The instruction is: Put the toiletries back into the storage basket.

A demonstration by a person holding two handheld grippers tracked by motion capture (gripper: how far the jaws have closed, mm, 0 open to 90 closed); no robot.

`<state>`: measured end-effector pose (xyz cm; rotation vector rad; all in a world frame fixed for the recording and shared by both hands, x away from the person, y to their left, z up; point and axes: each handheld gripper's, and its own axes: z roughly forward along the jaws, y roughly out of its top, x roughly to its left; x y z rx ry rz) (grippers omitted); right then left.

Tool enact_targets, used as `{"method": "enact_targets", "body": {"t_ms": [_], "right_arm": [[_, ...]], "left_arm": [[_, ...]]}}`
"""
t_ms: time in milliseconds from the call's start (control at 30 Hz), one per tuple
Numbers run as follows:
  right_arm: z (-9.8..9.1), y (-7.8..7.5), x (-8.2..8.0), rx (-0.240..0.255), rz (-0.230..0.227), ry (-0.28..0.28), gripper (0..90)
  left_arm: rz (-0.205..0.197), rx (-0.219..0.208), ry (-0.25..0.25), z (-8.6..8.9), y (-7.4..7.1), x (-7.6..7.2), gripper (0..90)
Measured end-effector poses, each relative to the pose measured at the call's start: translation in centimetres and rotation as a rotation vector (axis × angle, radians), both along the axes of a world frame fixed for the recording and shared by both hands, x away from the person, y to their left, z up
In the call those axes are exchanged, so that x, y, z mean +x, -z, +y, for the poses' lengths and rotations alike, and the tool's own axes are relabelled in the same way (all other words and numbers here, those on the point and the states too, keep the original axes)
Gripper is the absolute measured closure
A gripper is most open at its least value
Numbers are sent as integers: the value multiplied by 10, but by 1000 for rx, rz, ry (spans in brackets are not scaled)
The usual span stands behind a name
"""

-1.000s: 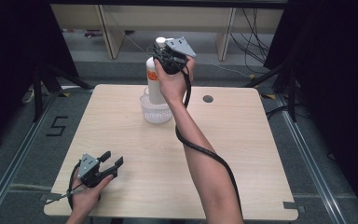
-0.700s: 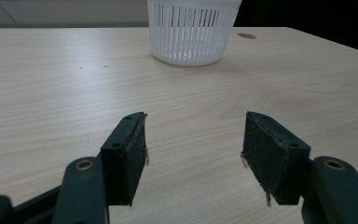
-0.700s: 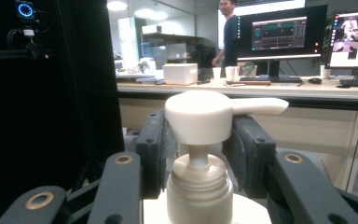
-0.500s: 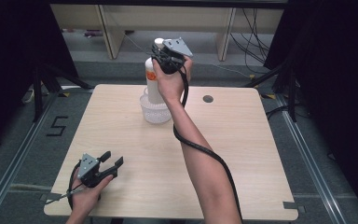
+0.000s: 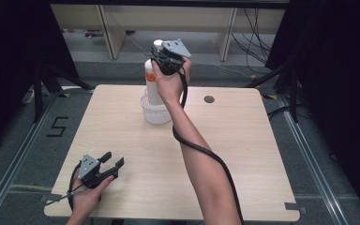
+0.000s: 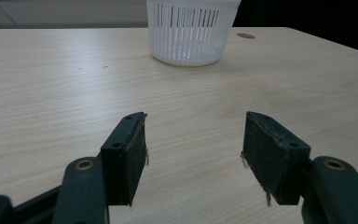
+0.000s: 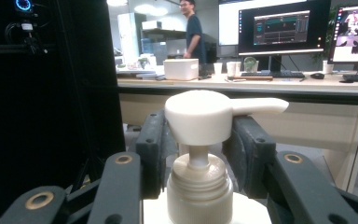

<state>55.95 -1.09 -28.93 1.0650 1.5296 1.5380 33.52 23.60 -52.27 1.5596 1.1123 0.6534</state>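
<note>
Writing: a black "5" (image 5: 57, 126) is marked on the floor left of the table; the orange patch (image 5: 150, 77) on the bottle carries nothing that can be read.
Bottle: a white pump bottle (image 5: 151, 82) stands upright in a white slotted basket (image 5: 155, 112) at the far middle of the table (image 5: 243, 154); in the right gripper view its cream pump head (image 7: 200, 116) has a nozzle pointing right above a ribbed collar (image 7: 198, 186).
Right gripper: the right gripper (image 5: 166, 58), held high in the right hand (image 5: 171, 84), grips the bottle near its top; its fingers (image 7: 151, 149) flank the pump neck on both sides, pinching the bottle.
Left gripper: the left gripper (image 5: 108, 165) rests low at the near left corner of the table in the left hand (image 5: 86, 194), fingers (image 6: 126, 158) spread apart with bare wood between them, well apart from the basket.
Cable: a black cable (image 5: 201, 150) trails down along the right forearm.
Table: light wood, with a round dark hole (image 5: 209, 99) to the right of the basket.
Background: in the right gripper view, a desk with monitors (image 7: 275, 28), a white box (image 7: 181, 69) and a person standing (image 7: 193, 28).
</note>
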Motion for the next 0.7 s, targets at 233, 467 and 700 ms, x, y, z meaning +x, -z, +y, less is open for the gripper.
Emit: {"method": "enact_targets", "body": {"t_ms": [233,467,700], "right_arm": [[1,2,3,-5,-2,3,602],[1,5,5,-3,1,6,602],[2,8,6,-3,17,7,602]], "left_arm": [[0,1,2,0,0,0,390],[-1,1,1,0,0,0,390],[-1,1,2,0,0,0,390]]}}
